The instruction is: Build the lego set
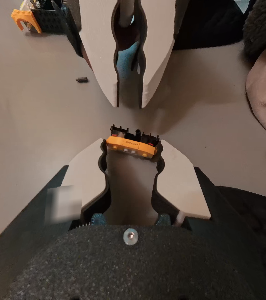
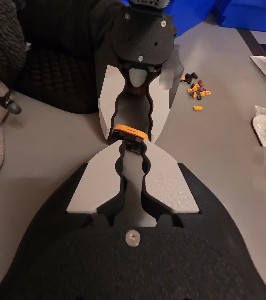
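Lego sub-assembly [image 1: 131, 145] sits clamped in your left hand-held gripper [image 1: 131, 142]; your right hand-held gripper [image 2: 132, 142], half-open, could knock it loose.

The lego piece [image 1: 131, 145] sits between the left gripper's [image 1: 131, 142] fingertips, with the right gripper [image 1: 129, 105] opposite it, tips apart from the piece. On the table [image 1: 31, 113], a small pin [image 1: 81, 79] lies left of the right gripper, and loose bricks [image 2: 195, 90] beside the left gripper
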`<control>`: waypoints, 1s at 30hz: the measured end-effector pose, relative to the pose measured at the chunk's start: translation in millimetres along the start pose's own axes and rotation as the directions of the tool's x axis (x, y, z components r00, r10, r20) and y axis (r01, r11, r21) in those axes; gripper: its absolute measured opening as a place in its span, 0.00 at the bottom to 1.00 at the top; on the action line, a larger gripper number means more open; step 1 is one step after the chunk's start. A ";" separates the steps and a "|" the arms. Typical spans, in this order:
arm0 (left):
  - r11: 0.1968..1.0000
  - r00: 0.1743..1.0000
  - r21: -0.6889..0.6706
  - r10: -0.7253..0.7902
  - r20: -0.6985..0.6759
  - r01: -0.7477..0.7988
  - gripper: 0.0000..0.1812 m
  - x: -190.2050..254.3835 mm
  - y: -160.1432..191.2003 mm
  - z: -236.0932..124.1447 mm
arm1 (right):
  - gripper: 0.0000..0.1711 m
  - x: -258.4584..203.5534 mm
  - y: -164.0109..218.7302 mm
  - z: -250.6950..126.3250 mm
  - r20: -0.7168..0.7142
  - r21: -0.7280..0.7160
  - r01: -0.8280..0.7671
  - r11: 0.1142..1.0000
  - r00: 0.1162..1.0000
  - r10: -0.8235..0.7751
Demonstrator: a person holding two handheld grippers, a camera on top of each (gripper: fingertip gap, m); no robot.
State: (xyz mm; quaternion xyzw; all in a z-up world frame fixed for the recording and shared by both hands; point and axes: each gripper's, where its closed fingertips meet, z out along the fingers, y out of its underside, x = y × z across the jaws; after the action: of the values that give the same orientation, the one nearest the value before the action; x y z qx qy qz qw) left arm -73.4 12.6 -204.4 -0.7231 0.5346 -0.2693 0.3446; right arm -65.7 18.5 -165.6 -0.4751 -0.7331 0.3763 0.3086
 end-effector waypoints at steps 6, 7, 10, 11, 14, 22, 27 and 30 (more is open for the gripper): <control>0.999 1.000 0.047 -0.020 -0.012 0.021 0.33 -0.9 -5.2 -5.0 | 0.11 4.6 -2.4 -3.7 -0.019 0.032 -0.009 0.999 1.000 0.010; 0.998 1.000 0.060 -0.026 -0.016 0.027 0.33 -1.1 -6.6 -6.5 | 0.11 4.9 -2.4 -3.7 -0.021 0.034 -0.009 0.999 1.000 0.010; 0.999 1.000 0.050 -0.018 0.002 0.018 0.33 -4.2 -4.0 -7.3 | 0.11 5.5 -1.3 -3.4 -0.025 0.033 -0.008 0.999 1.000 0.009; 0.999 1.000 0.045 -0.015 0.005 0.015 0.33 -4.4 -3.2 -7.0 | 0.11 5.4 -0.8 -3.2 -0.024 0.033 -0.008 0.999 1.000 0.009; 0.999 1.000 0.034 -0.006 0.012 0.006 0.33 -4.3 -1.8 -5.9 | 0.11 4.9 1.9 -1.8 -0.021 0.024 -0.008 1.000 1.000 0.009; 0.999 0.999 0.034 0.005 0.032 -0.006 0.38 -5.9 -2.2 -5.3 | 0.11 5.8 4.5 -0.3 -0.022 0.014 -0.015 1.000 1.000 0.016; 1.000 1.000 0.021 0.017 0.017 -0.017 0.40 -2.6 0.7 -6.8 | 0.11 6.7 5.9 0.4 -0.029 0.003 -0.016 1.000 0.999 0.016; 1.000 1.000 0.023 0.010 0.006 -0.010 0.39 -2.1 1.8 -12.4 | 0.11 6.4 5.9 -0.2 -0.035 -0.006 -0.010 1.000 0.999 0.010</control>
State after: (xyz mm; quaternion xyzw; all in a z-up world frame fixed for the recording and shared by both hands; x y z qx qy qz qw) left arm -84.5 11.7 -198.2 -0.7173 0.5341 -0.2714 0.3558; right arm -65.1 26.2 -169.9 -0.4863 -0.7263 0.3674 0.3179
